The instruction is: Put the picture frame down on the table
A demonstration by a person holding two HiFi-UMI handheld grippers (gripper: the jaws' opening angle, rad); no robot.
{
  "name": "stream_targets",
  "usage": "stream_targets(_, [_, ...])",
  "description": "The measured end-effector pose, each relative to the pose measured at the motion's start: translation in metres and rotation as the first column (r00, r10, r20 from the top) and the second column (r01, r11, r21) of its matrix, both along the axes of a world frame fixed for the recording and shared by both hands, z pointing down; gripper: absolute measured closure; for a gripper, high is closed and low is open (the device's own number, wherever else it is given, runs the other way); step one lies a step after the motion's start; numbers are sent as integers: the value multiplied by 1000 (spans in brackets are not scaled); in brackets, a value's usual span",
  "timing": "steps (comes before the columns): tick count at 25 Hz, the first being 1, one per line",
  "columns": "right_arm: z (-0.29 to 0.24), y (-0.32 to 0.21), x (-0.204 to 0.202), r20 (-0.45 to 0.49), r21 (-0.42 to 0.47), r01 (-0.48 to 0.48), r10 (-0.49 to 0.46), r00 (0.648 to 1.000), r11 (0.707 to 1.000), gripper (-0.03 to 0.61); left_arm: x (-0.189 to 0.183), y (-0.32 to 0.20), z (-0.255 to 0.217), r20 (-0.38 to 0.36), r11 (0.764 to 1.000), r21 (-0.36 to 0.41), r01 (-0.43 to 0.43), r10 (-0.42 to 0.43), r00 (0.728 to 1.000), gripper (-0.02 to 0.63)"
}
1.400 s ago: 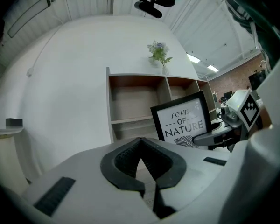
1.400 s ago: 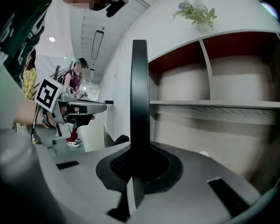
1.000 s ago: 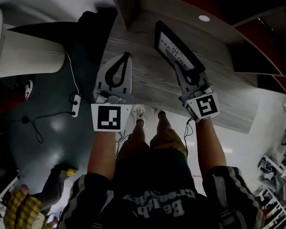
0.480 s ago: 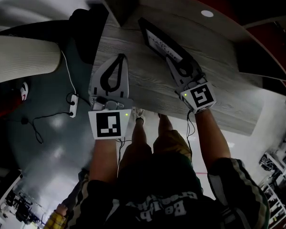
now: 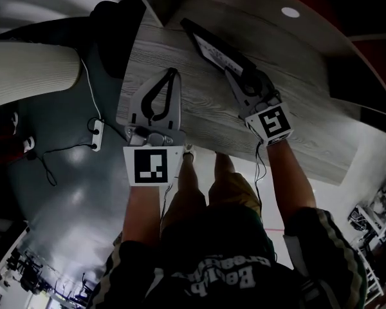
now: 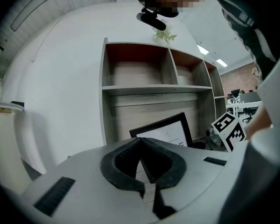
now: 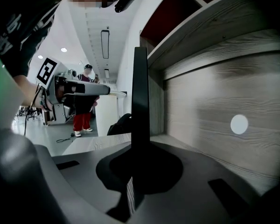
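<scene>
Gripping the picture frame (image 5: 209,44) edge-on, the right hand-held gripper (image 5: 237,77) has it projecting straight ahead.

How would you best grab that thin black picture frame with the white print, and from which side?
Probably by its narrow border, pinching front and back. The black picture frame is a flat, slim panel, so only its rim fits between jaws. Coming from the person's near side, as the right gripper does, leaves the far edge free.
</scene>
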State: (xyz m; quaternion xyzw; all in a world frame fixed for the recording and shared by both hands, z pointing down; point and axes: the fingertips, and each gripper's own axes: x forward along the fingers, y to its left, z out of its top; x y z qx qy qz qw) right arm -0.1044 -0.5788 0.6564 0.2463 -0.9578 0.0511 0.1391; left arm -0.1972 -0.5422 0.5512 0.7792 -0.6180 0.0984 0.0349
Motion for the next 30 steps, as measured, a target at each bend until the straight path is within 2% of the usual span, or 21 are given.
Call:
stream_targets(8, [14,-3,5,-12,-6,4,-4,1000,1000,540,7,0,15,-7,1000,-26,-10,9,1000,595])
stream_targets(13, [27,0,10,-50,-29,8,-9,999,1000,540,14,6,16,-43,1000,-26,-17,16,999,595])
stream_targets(25, [23,-2,7,-37,-15,-25,24,999,1000,536,15,8,24,-34,998,-49,-29,28,999,595])
stream_targets(27, [23,0,7,-32,-18,-35,34,999,999,505,15,8,23,-55,999,-47,-22,19,998,595])
stream_targets(28, [22,-1,6,-31,-18,-40,40,999,999,430,15,7,22,-60,999,-47,-22,19,998,596])
stream_targets(30, [22,-2,5,-33,-15,-49,49,998,999,408,15,7,22,-54,999,-47,-25,23,998,595])
